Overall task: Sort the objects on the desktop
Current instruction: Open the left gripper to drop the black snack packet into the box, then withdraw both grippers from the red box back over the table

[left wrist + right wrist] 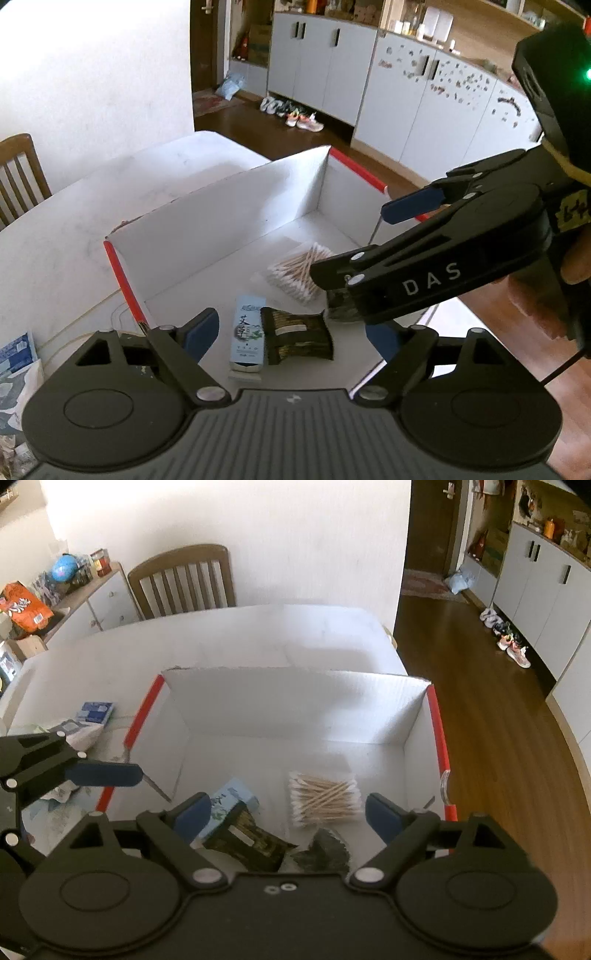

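Note:
A white cardboard box (258, 199) with red edges sits on the white table; it also shows in the right wrist view (295, 705). Inside lie a bag of cotton swabs (295, 273) (323, 797), a light blue carton (248, 334) (231, 801), a dark gold-printed packet (297, 334) (251, 843) and a dark green packet (341, 306) (325, 854). My left gripper (291, 332) is open and empty over the box's near end. My right gripper (288, 812) is open and empty above the box; it shows in the left wrist view (369, 240).
Blue and white wrappers (88, 720) lie on the table left of the box; they also show in the left wrist view (16, 354). A wooden chair (181, 579) stands behind the table. Wooden floor and grey cabinets (369, 85) lie beyond the table's right edge.

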Demonstrator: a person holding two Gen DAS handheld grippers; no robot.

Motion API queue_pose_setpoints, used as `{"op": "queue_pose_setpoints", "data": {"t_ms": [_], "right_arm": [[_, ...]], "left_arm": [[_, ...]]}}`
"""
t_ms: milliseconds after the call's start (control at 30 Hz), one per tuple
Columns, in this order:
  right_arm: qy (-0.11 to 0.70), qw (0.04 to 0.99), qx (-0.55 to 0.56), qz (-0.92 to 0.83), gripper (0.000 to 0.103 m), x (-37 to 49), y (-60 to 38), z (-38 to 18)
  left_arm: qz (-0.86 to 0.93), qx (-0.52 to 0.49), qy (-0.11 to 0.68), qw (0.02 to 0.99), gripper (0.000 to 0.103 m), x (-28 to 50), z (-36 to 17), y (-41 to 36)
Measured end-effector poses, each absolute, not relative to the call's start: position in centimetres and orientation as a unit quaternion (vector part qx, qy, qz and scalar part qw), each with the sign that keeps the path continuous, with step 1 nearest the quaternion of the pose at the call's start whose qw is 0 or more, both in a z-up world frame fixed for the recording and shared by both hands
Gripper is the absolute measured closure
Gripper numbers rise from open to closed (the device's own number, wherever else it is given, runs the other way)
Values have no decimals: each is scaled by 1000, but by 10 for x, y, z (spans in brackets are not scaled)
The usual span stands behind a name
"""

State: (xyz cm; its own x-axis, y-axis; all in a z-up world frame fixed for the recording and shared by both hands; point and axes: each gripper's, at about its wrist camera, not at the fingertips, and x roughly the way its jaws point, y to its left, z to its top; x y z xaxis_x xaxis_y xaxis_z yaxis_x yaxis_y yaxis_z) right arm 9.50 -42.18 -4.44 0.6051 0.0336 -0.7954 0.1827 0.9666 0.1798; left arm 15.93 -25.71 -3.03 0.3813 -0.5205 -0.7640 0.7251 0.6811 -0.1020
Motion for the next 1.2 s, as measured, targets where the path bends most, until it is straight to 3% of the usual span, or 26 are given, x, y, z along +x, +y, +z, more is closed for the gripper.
{"op": "queue_pose_setpoints", "data": {"t_ms": [100, 867, 1200], "right_arm": [[434, 891, 121, -50, 10, 91, -419, -40], [397, 908, 125, -50, 3, 73, -356, -18], [343, 926, 152, -35, 2, 69, -314, -7]], "left_arm": [[-380, 119, 395, 828, 0, 155, -25, -250], [-359, 81, 356, 859, 0, 129, -1, -155], [-318, 69, 350, 878, 0, 129, 0, -89]]}}
